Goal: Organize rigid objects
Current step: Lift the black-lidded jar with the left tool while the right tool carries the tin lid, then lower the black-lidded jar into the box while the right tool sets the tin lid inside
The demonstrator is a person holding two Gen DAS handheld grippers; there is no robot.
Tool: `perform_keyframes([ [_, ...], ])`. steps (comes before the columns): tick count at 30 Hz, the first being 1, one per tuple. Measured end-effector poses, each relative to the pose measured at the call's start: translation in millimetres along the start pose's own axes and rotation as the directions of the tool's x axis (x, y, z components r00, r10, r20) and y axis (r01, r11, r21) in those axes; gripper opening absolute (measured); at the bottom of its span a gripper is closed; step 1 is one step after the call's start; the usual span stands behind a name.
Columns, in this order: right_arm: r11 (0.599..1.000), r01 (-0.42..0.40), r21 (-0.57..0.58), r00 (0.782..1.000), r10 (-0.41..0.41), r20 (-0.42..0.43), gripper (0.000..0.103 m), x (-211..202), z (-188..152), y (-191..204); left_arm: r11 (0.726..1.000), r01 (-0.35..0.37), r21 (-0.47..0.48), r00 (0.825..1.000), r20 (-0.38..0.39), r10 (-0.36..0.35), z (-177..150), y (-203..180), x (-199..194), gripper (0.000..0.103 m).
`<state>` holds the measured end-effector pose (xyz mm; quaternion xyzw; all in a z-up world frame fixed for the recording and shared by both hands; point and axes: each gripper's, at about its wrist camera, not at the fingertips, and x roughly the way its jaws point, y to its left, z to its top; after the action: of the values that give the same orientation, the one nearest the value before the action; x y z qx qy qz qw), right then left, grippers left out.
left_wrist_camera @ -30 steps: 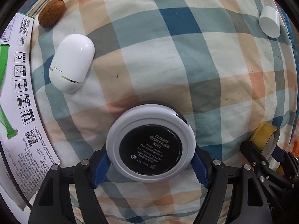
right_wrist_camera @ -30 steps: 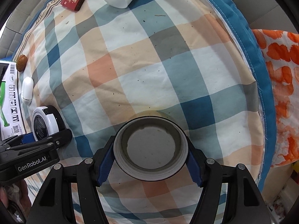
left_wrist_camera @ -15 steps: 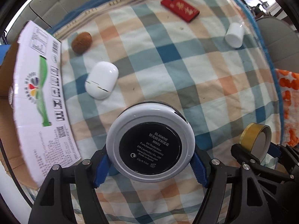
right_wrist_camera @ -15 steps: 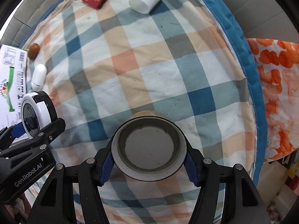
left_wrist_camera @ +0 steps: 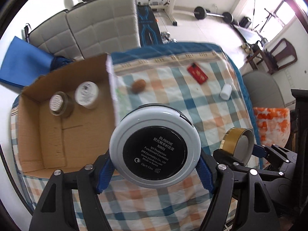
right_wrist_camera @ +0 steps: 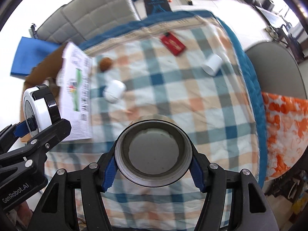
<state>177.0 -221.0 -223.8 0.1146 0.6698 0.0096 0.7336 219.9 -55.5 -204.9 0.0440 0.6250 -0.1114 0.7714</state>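
My left gripper point(left_wrist_camera: 155, 171) is shut on a round white cosmetic compact with a black label point(left_wrist_camera: 155, 150), held high above the checked cloth. It also shows at the left of the right wrist view point(right_wrist_camera: 38, 111). My right gripper point(right_wrist_camera: 154, 170) is shut on a gold-sided tape roll point(right_wrist_camera: 154, 152), also seen in the left wrist view point(left_wrist_camera: 238, 146). An open cardboard box point(left_wrist_camera: 57, 134) lies to the left and holds two round jars point(left_wrist_camera: 61, 103).
On the checked cloth point(right_wrist_camera: 173, 96) lie a white oval case point(right_wrist_camera: 114, 91), a brown walnut-like object point(left_wrist_camera: 138, 85), a red packet point(left_wrist_camera: 197, 73) and a white cylinder point(left_wrist_camera: 225, 92). An orange patterned cloth point(right_wrist_camera: 284, 130) lies at the right. A grey sofa point(left_wrist_camera: 92, 30) stands behind.
Both grippers have risen well above the cloth with their objects. The views now take in the whole cloth, the box's inside and the room.
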Motion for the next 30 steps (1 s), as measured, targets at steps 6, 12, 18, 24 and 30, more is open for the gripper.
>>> perform_keyframes([
  [6, 0.993, -0.088, -0.079, 0.995, 0.092, 0.037, 0.066, -9.5, 15.2, 99.6, 0.997, -0.038, -0.072, 0.998, 0.044, 0.041, 5.2, 86.0, -29.0, 0.072],
  [12, 0.979, -0.132, -0.156, 0.991, 0.135, 0.002, 0.066, 15.1, 29.6, 197.0, 0.980, -0.097, -0.171, 0.995, 0.004, 0.099, 5.2, 178.8, -15.5, 0.072],
  [18, 0.979, -0.105, -0.173, 0.994, 0.095, -0.062, 0.066, 76.2, 49.2, 261.6, 0.953, -0.163, -0.255, 0.985, -0.103, 0.141, 10.6, 260.4, 38.2, 0.072],
  [24, 0.987, -0.055, -0.148, 0.990, 0.035, -0.134, 0.067, 139.8, 64.1, 283.2, 0.937, -0.241, -0.255, 0.957, -0.223, 0.185, 21.2, 299.8, 100.5, 0.072],
  [30, 0.991, 0.010, -0.132, 0.984, -0.033, -0.178, 0.067, 183.6, 71.7, 287.4, 0.939, -0.307, -0.154, 0.922, -0.294, 0.253, 33.2, 294.5, 148.1, 0.073],
])
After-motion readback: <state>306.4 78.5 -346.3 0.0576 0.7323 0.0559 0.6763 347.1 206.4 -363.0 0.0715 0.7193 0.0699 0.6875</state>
